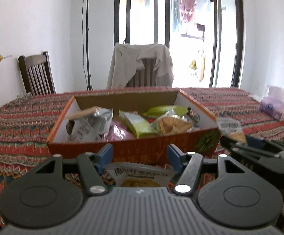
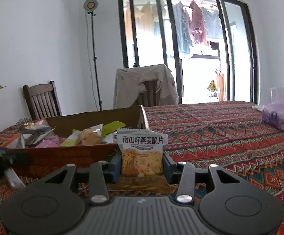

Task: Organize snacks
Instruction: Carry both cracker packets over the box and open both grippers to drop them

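Fingers of the right gripper (image 2: 142, 161) are found closed on an upright crisp packet (image 2: 142, 152), pinched at both side edges and held clear of the bench (image 2: 220, 137), just right of the near corner of the snack box (image 2: 63, 154). Fingers of the left gripper (image 1: 140, 152) are seen part-way closed, with a second crisp packet (image 1: 140, 176) lying between them; whether the blue pads (image 1: 104, 152) press on it cannot be told. This packet is located in front of the box's near wall. The orange cardboard box is noted on the patterned cloth, filled with assorted snacks: silver packets (image 1: 91, 123), green packets (image 1: 138, 123) and a pink packet (image 1: 120, 133). A purple tissue pack (image 2: 279, 117) is recorded at the far right of the bench.
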Tool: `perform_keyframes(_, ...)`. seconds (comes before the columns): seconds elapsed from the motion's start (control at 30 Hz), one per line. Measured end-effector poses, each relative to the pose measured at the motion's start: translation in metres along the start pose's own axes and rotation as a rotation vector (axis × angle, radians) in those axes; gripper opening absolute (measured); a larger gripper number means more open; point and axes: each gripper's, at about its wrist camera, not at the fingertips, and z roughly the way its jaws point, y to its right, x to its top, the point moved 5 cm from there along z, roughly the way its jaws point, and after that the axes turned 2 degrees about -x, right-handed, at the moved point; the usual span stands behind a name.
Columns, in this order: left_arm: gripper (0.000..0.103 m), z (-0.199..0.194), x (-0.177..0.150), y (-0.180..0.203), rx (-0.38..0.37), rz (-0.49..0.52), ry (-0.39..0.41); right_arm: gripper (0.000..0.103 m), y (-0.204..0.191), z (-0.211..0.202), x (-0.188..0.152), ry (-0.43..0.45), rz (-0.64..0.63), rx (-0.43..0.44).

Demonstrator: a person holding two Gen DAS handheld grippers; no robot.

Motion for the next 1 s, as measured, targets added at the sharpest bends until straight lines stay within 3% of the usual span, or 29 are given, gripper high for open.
perform_keyframes(0.47,0.063,-0.009,0.046,-0.017,0.0,-0.041,0.134,0.042,-0.044,-0.017,0.057,0.127,-0.114,0.083)
perform_keyframes(0.77,0.063,0.018,0.071,-0.038,0.03,-0.088,0.178,0.042,-0.071,0.025,0.091,0.139,-0.132,0.085)
perform_keyframes(1.0,0.063,0.048,0.08,-0.055,0.093,-0.114,0.208,0.042,-0.084,0.065,0.086,0.116,-0.122,0.086)
